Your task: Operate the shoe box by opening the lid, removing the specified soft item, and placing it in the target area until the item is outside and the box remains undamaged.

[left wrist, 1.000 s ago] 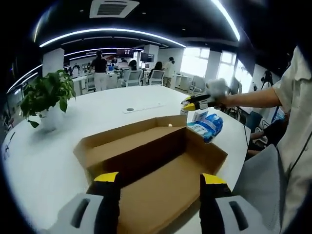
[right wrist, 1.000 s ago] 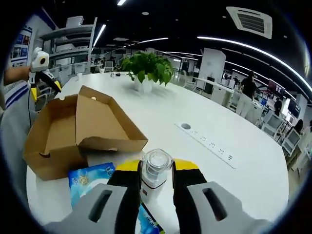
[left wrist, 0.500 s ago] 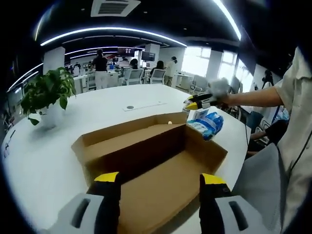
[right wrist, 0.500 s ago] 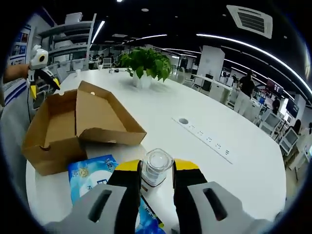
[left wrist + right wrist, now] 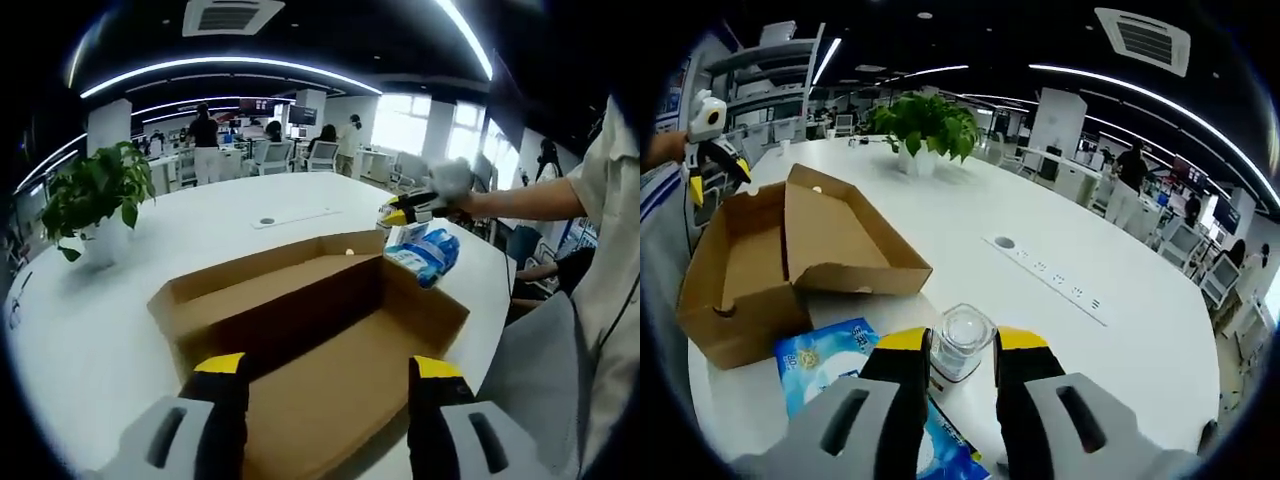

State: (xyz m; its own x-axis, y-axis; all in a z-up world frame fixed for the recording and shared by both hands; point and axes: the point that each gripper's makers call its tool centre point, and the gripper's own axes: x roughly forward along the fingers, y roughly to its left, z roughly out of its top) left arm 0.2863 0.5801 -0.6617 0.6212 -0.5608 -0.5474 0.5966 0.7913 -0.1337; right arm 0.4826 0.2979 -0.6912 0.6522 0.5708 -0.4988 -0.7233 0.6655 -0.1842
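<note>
Nearby, potted plant [image 5: 923,130] stands beyond shoe box [image 5: 770,255].

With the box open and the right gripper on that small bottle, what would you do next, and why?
Probably lower the bottle onto the white table beside the blue packet and release: the right gripper holds it outside the open shoe box.

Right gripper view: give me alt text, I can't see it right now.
The right gripper is shut on a small clear bottle above a blue packet on a white table. The open cardboard box sits left, a potted plant beyond.
</note>
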